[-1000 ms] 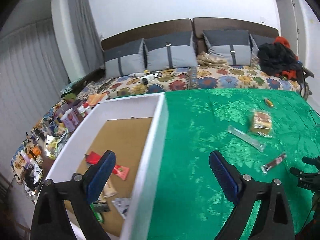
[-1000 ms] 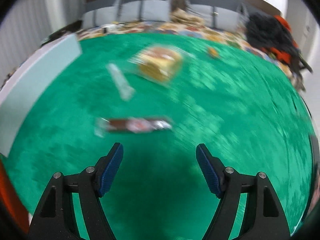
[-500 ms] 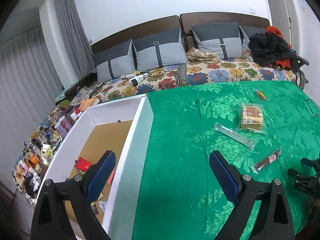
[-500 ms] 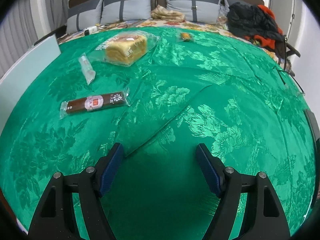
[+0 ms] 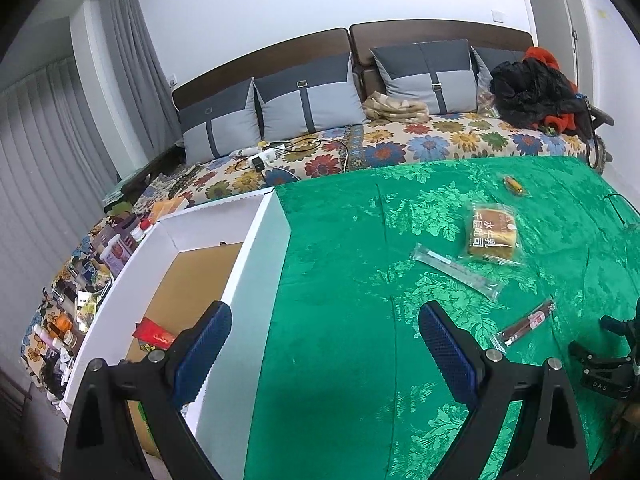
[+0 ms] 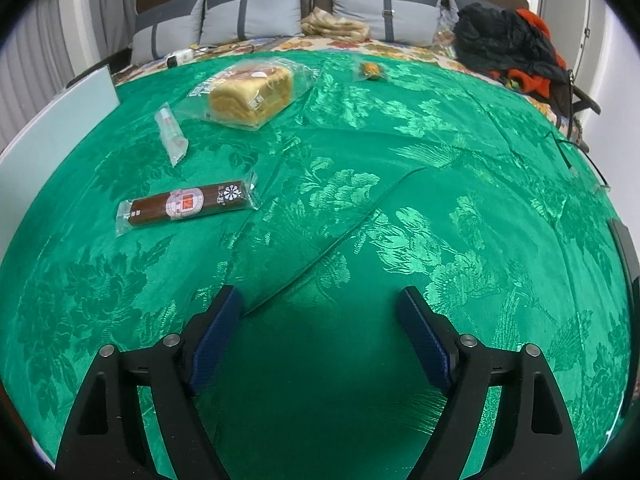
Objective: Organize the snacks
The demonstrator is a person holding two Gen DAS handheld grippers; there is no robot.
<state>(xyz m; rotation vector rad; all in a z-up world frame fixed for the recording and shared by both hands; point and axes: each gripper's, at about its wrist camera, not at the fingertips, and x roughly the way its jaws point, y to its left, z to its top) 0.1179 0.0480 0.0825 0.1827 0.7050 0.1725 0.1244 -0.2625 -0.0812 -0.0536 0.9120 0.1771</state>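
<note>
Snacks (image 6: pixel 186 205) untouched beyond wide-spread, empty right claw (image 6: pixel 320 320)

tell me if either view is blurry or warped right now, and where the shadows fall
Left wrist view: sharp, fisheye-bent, dark corners. Right wrist view: sharp, green cloth bulges like a dome, sheen on its pattern, and a dark shadow lies between the open fingers of the right gripper.

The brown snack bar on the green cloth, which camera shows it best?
The right wrist view: the brown snack bar lies close and sharp, label and clear wrapper readable. The left wrist view shows it small and far off toward the right edge, its label too small to read.
</note>
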